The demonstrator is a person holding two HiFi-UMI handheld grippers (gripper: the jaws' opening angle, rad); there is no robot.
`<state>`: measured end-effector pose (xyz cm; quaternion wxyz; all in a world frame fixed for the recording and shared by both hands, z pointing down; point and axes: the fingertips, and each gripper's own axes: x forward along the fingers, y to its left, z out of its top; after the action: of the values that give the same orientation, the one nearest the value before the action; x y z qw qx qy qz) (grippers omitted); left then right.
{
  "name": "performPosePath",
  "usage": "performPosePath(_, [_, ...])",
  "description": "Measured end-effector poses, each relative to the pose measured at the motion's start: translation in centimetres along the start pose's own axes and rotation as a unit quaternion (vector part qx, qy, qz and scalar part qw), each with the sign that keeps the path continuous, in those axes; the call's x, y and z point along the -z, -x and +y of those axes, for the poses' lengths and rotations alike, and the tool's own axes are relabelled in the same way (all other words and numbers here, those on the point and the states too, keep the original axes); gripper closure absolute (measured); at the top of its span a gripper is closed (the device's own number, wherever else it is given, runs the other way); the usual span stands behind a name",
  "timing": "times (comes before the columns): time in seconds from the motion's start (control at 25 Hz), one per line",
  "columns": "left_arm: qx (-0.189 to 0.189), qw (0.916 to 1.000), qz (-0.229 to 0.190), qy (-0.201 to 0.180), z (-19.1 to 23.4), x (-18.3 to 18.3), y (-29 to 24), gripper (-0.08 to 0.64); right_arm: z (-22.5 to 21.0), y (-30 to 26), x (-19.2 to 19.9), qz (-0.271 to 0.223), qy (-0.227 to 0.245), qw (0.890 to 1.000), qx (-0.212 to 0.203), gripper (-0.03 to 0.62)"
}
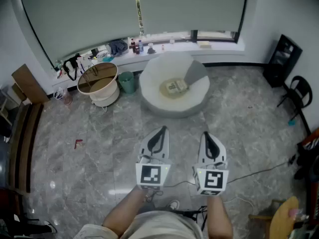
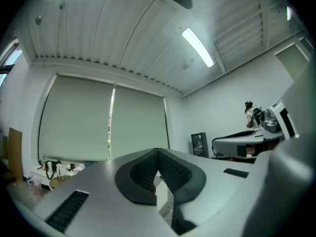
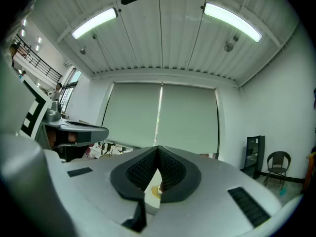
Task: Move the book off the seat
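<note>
On the white seat (image 1: 149, 86), a book (image 1: 175, 87) — distant, cover unreadable

Right gripper (image 3: 158, 153), jaws together, nothing held; white seat (image 3: 150, 191) and yellowish book (image 3: 157, 189) glimpsed beneath the tips; drawn blinds (image 3: 187, 117) behind; chair (image 3: 277, 163) far right.

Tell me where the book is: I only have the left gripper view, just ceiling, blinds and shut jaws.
Observer: In the head view the book lies on the round white seat, ahead of both grippers.
Operator: Is either gripper near it?
Observer: No. The left gripper and right gripper are side by side over the floor, short of the seat.
Operator: Is the right one holding anything?
Observer: No; the right gripper view shows its jaws together, nothing between them.
</note>
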<state>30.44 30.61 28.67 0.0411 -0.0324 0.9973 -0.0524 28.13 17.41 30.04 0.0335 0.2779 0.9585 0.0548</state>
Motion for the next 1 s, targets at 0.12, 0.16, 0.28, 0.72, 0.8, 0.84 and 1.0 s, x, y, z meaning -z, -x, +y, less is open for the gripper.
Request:
performPosePath(0.12, [-0.002,1.0000,-0.002,0.004,-1.2,-0.2,0.0,0.558,-0.9,0.7,0.1,-0.001,0.002,1.000,-0.003,0.591])
performPosePath(0.16, [-0.003,1.0000,-0.002,0.004,-1.5,-0.2,-0.1,0.558,-1.1,0.9,0.2,0.000,0.001,1.000,-0.003,0.591])
performPosePath(0.28, [-0.003,1.0000,-0.004,0.004,-2.3,-0.2,-0.2,0.558,-1.9,1.3,0.6,0.003,0.000,1.000,-0.003,0.591])
performPosePath(0.72, [-0.006,1.0000,0.004,0.006,-2.1,0.9,-1.7,0.558,-3.4,-0.2,1.7,-0.007,-0.031,0.999,0.000,0.591])
performPosePath(0.8, [-0.009,0.9999,0.004,0.008,-1.5,1.4,-2.5,0.558,-3.4,-1.2,2.1,-0.007,-0.023,1.000,0.000,0.591])
performPosePath(0.84, [-0.009,0.9999,0.003,0.008,-1.2,1.6,-2.9,0.558,-3.4,-1.8,2.3,-0.005,-0.020,1.000,-0.001,0.591])
performPosePath(1.0, [-0.013,0.9998,-0.003,0.013,0.7,2.7,-5.3,0.558,-3.3,-5.0,2.6,-0.003,-0.014,1.000,0.000,0.591])
